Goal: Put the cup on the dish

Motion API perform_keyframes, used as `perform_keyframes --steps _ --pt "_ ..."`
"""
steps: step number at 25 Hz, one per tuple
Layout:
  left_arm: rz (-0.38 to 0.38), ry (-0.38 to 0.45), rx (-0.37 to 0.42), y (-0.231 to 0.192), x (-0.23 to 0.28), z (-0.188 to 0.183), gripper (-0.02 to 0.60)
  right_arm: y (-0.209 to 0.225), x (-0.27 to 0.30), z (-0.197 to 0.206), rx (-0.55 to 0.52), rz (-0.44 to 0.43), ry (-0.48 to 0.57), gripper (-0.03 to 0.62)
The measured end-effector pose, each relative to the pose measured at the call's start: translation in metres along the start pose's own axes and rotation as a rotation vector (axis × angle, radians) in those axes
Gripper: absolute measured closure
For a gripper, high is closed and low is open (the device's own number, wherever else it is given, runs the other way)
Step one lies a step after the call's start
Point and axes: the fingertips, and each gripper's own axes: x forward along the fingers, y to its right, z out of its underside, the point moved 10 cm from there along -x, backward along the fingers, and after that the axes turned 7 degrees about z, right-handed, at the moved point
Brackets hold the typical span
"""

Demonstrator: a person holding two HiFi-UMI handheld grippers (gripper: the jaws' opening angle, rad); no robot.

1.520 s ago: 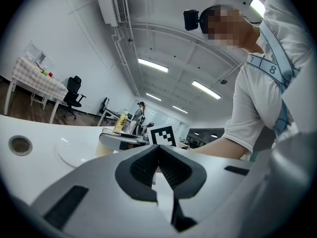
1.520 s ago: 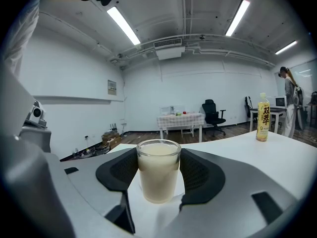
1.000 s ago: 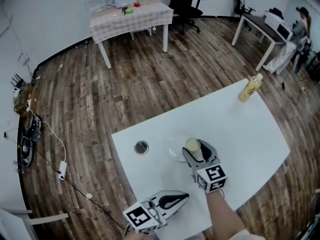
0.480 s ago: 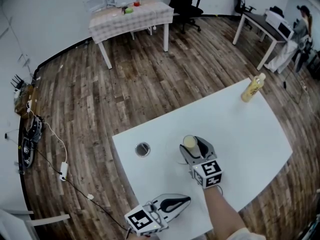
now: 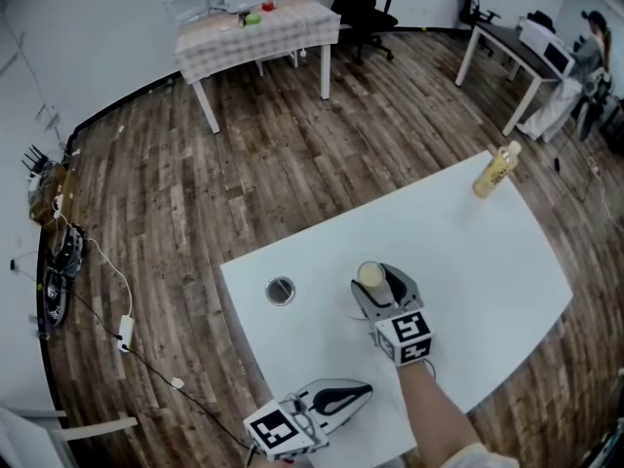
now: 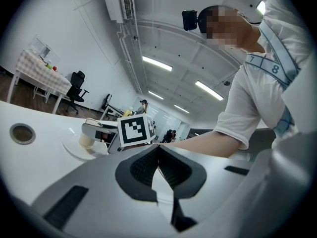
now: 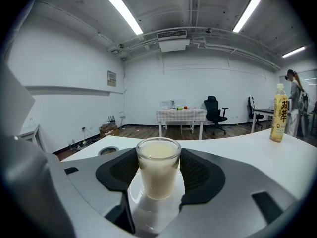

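At table (image 5: 487,261) centre, with right gripper (image 5: 373,282) clamped on cup (image 7: 158,175): seat flat on dish (image 7: 153,210), ease open slowly; park left gripper (image 5: 353,394), jaws pressed together, at 7 o'clock.

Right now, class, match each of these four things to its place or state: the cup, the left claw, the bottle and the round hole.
Things:
1. cup
2. left claw
3. bottle
4. round hole

Places or states:
A. jaws together, nothing held
B. far right corner of the table
C. set in the table, left of the dish
D. between the jaws of the right claw

Pairs: 1-D, 2-A, 3-B, 4-C.
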Motion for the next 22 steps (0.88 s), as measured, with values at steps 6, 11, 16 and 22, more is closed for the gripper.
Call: perform_keyframes --steps 6,11,16,22 --pt "-0.002 0.000 0.001 -0.0004 0.0011 -0.0009 0.580 -0.0009 -0.0027 0.0020 -0.015 -0.006 0.010 0.319" --pt "-0.006 0.000 0.004 -0.0012 -0.0013 -0.0007 0.579 -0.0024 -0.0001 0.0028 0.001 -0.018 0.034 0.318" --pt "-0.009 -0.005 0.005 -0.0027 -0.0022 -0.0002 0.580 -0.0029 -0.0018 0.0016 -0.016 -0.011 0.035 0.318" --pt "-0.001 -0.007 0.007 -0.0006 0.0016 -0.0008 0.578 0.0005 -0.0077 -0.0007 0.007 -0.022 0.052 0.307"
